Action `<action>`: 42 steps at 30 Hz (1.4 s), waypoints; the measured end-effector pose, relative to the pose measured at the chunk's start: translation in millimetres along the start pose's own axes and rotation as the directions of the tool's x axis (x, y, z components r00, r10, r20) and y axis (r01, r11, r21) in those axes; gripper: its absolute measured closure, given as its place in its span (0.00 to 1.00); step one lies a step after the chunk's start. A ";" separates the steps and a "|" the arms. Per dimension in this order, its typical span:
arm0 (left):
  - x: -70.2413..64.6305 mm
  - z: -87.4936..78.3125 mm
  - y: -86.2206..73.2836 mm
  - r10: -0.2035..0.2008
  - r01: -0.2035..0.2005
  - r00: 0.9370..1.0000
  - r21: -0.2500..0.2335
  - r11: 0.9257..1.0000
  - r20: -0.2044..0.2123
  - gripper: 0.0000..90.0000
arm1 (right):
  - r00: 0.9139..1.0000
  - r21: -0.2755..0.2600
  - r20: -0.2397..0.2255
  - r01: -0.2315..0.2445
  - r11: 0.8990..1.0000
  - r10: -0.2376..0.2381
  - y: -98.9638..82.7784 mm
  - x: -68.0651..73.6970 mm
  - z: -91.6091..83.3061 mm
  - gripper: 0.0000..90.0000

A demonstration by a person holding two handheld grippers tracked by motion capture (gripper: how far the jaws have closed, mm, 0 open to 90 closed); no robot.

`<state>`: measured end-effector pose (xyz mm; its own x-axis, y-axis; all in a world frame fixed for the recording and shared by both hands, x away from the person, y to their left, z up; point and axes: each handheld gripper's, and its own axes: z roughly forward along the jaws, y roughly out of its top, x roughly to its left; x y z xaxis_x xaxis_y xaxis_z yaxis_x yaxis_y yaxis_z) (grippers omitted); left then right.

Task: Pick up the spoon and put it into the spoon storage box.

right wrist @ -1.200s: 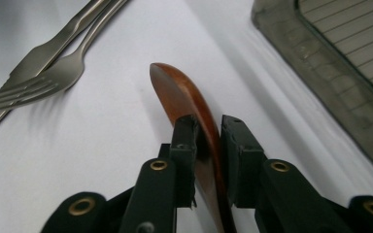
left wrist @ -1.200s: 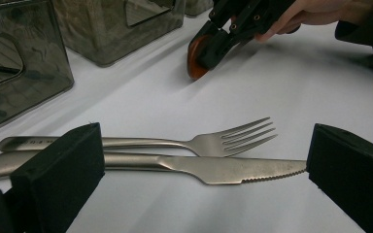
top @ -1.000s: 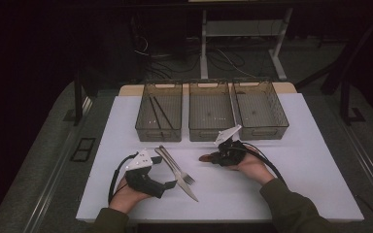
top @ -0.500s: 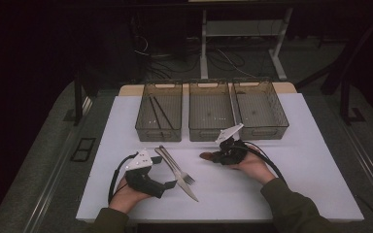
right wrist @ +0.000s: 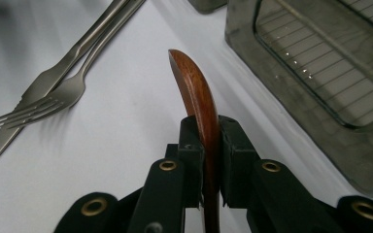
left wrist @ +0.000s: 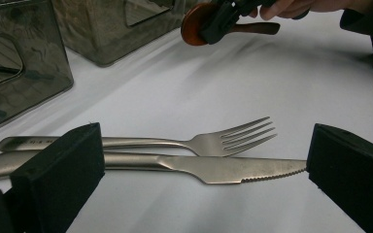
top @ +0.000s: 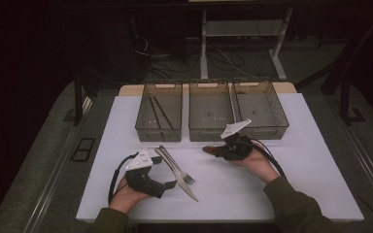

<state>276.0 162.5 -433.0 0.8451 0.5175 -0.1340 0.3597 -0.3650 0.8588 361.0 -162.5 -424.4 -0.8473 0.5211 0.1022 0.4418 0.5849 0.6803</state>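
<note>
- On my tabletop (top: 320,194), three bins stand side by side along the far edge: the left bin (top: 159,128), the middle bin (top: 210,131), the right bin (top: 262,128).
- A pair of chopsticks (top: 156,112) lies in the left bin.
- Before the left bin, the fork (top: 175,166) and knife (top: 183,184) lie touching, side by side.
- My left gripper (top: 167,184) sits just left of them; my right gripper (top: 217,150), with the wooden spoon (right wrist: 194,92), is before the middle bin.

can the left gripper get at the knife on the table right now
Probably yes. The left gripper stands open with the knife lying right between its jaws. The fork lies close alongside it, touching or nearly so, so it may get caught too.
</note>
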 end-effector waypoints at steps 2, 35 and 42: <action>0.2 0.1 -0.1 0.000 0.000 1.000 -0.003 1.000 0.000 0.00 | 1.000 -0.009 0.004 -0.003 1.000 0.003 0.5 -1.0 -2.7 0.89; 0.4 0.3 0.1 -0.006 0.006 1.000 -0.007 1.000 0.002 0.00 | 0.997 -0.169 0.044 -0.056 0.984 0.065 41.3 -21.1 -44.5 0.89; -0.6 0.5 0.5 -0.004 0.004 1.000 -0.006 1.000 0.004 0.00 | 0.996 -0.181 0.054 -0.057 0.982 0.067 64.4 -28.9 -42.5 0.89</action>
<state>275.9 161.6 -432.7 0.8452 0.5161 -0.1390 0.3603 -0.3581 0.8614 401.4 -166.3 -352.6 -0.7986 0.5920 0.1086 0.4285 0.4324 0.7934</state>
